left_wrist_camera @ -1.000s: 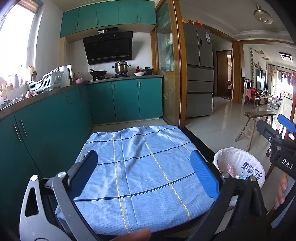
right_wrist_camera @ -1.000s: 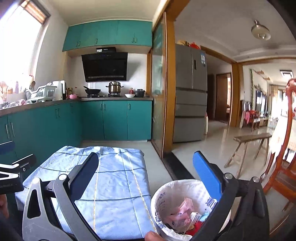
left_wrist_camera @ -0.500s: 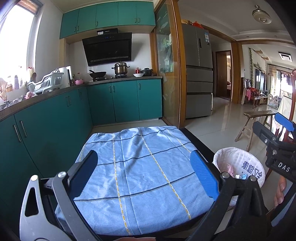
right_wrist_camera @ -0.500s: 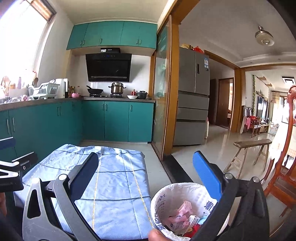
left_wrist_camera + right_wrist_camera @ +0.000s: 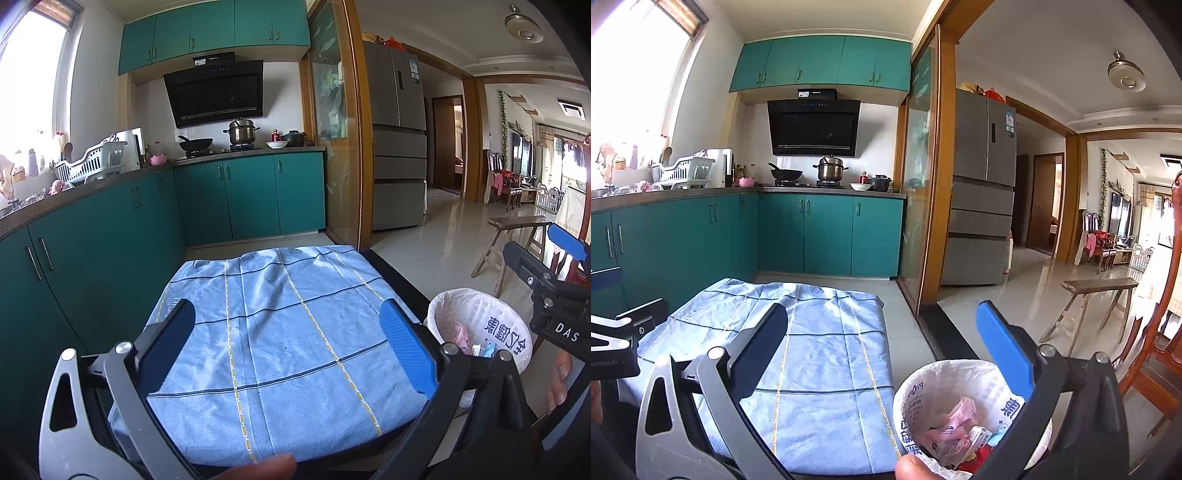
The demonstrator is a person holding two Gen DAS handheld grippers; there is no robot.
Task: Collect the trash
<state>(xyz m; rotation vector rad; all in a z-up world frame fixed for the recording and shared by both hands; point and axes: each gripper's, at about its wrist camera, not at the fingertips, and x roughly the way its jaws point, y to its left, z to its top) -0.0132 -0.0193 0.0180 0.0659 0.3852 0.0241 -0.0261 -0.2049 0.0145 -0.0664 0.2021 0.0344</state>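
Teal kitchen cabinets (image 5: 236, 195) flank blue checked tablecloth (image 5: 280, 332); both grippers' fingers spread wide, holding nothing

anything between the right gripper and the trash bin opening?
Nothing visible. The right gripper is open and empty, and the bin sits just below and ahead of it, its mouth uncovered, with wrappers already inside. The blue cloth lies to the bin's left, not over it.
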